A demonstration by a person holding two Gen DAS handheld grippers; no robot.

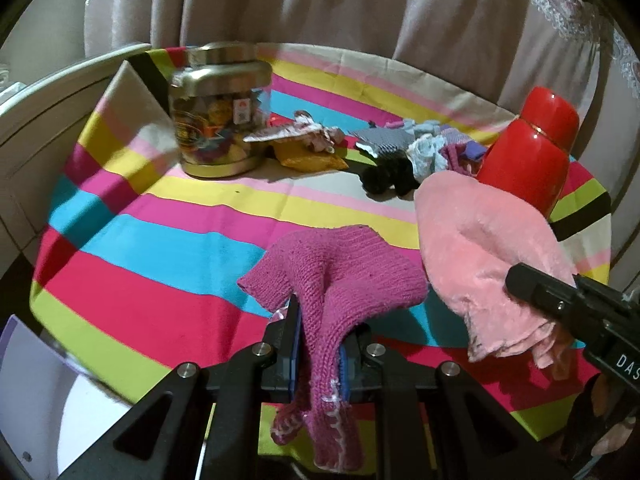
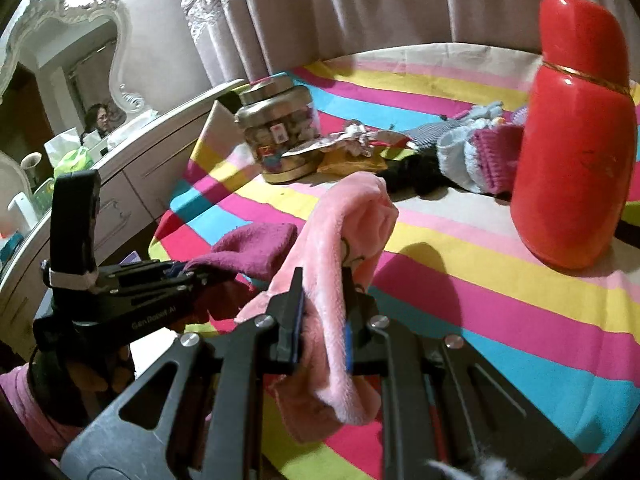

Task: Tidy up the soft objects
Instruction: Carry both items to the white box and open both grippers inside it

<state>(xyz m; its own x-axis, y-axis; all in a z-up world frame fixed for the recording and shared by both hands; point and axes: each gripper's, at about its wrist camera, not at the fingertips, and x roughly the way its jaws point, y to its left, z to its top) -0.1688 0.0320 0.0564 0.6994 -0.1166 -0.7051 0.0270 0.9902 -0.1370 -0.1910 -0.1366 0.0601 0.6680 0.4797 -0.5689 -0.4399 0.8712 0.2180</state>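
Note:
My left gripper is shut on a magenta knitted sock, which drapes over the jaws and hangs above the striped cloth. The same sock shows in the right wrist view, held in the left gripper at the left. My right gripper is shut on a pink fleece cloth that folds up over its fingers. In the left wrist view that pink cloth hangs at the right from the right gripper. Both items are lifted clear of the table.
The table wears a bright striped tablecloth. A gold-lidded glass jar stands at the back left, a tall red flask at the right. A pile of small socks and cloths lies between them. Curtains hang behind; a white dresser stands left.

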